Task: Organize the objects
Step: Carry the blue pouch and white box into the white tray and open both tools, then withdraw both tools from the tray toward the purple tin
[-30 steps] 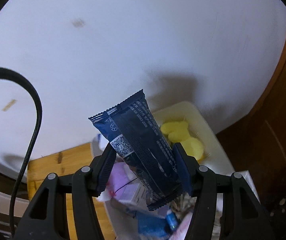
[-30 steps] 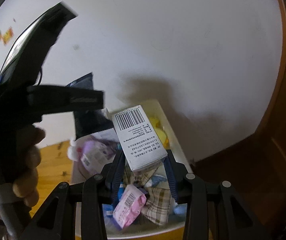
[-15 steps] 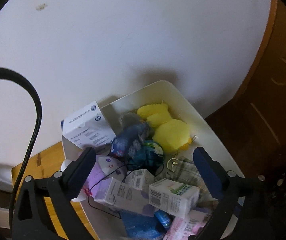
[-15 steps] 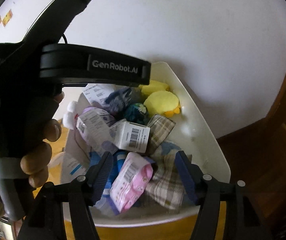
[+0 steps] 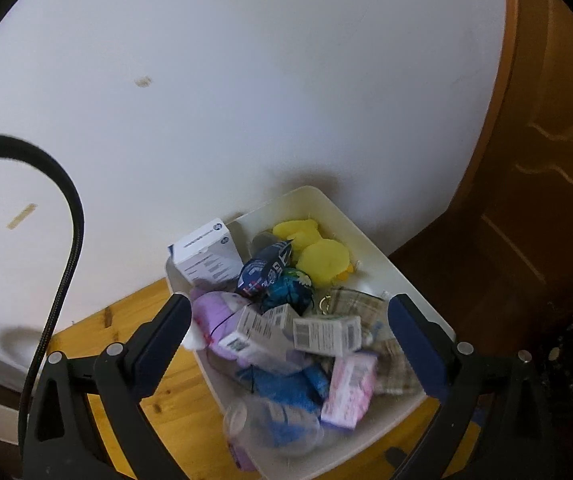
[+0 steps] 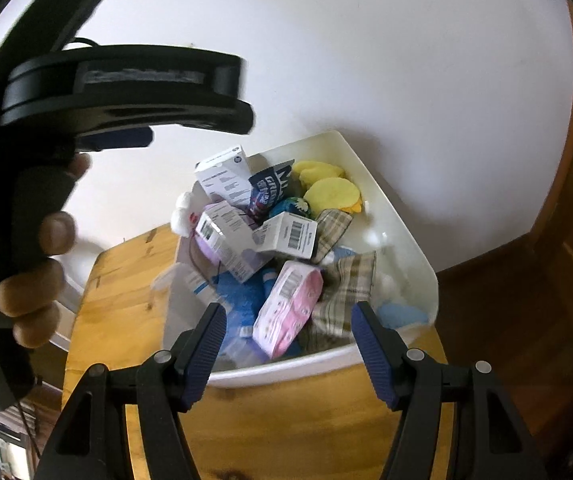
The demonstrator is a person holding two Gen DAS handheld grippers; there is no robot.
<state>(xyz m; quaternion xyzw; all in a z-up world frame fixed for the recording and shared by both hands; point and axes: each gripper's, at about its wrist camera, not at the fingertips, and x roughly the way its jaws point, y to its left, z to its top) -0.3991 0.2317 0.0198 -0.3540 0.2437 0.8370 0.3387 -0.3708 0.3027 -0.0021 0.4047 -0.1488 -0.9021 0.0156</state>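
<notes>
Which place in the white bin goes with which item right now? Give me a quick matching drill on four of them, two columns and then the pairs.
Column 1
1. yellow plush toy
2. pink packet
3. barcode box
4. dark blue wrapper

Column 2
A. near end of the white bin, between the right gripper's open fingers
B. far corner by the wall
C. standing up between the white box and the plush
D. middle of the pile, barcode facing up

Pairs: 1-B, 2-A, 3-D, 4-C
</notes>
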